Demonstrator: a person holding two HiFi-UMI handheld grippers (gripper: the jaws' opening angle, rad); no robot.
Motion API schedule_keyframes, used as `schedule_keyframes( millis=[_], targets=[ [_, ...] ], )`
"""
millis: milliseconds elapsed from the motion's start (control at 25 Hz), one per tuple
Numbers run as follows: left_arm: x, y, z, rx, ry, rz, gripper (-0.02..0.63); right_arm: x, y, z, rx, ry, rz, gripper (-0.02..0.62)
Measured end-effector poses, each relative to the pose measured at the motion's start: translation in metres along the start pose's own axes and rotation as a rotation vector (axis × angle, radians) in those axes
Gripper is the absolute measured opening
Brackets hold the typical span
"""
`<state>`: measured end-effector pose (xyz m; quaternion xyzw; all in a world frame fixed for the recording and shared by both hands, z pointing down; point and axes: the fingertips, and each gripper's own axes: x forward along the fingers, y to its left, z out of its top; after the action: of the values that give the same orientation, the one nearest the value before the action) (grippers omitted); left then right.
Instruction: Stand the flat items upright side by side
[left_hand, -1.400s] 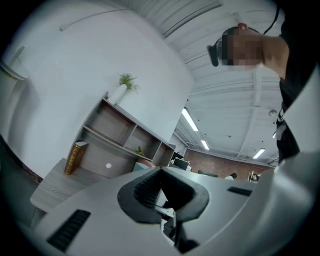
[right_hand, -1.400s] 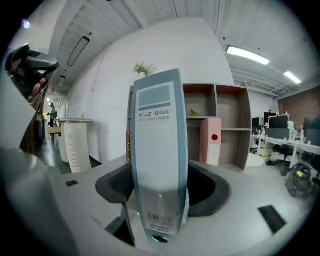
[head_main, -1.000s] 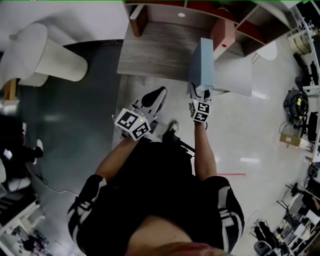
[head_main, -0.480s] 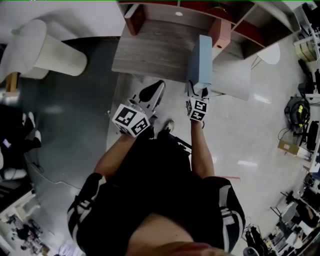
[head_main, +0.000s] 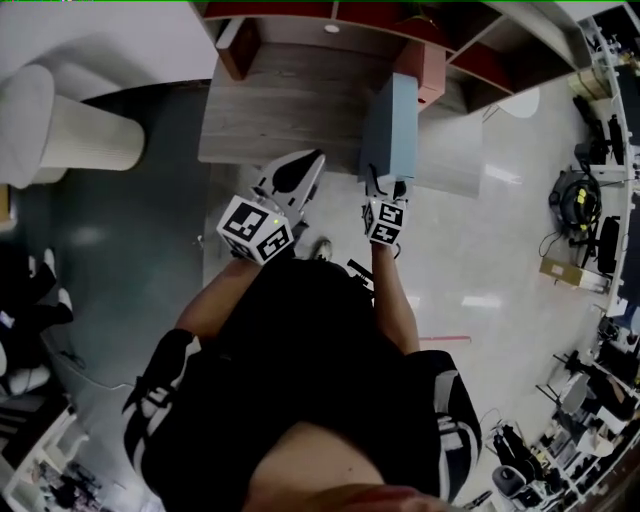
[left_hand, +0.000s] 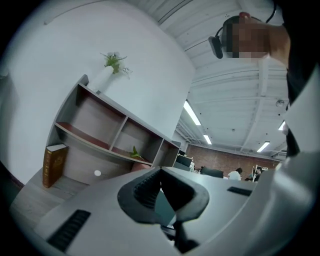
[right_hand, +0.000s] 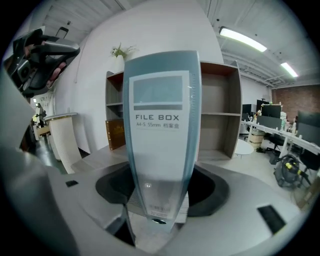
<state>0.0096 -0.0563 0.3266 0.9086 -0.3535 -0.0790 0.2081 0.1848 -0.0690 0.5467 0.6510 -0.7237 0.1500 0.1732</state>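
The pale blue file box (right_hand: 161, 125) in the right gripper (right_hand: 159, 197) looks like smooth, glossy plastic with a matt white label. Ahead of that gripper the grey tabletop (head_main: 290, 95) shows matt wood grain; the pale floor (head_main: 480, 250) to its right is polished and reflective. The left gripper (left_hand: 161, 187) is matt grey plastic with ribbed black pads.

Glossy pale floor (head_main: 480, 270), wooden shelving (right_hand: 220, 100), white wall (left_hand: 75, 45), strip lights (right_hand: 242, 40)
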Motion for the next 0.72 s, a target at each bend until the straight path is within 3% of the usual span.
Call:
schedule_keyframes(
  millis=[280,720],
  targets=[
    [0.042,0.023,0.021,-0.004,0.020,-0.087,0.021,0.034,-0.015,0.017,0.021,0.012,-0.080,0.304],
    [0.072,0.035,0.022,-0.019,0.047,-0.156,0.021,0.069,-0.037,0.038,0.030,0.007,-0.100,0.304]
  ],
)
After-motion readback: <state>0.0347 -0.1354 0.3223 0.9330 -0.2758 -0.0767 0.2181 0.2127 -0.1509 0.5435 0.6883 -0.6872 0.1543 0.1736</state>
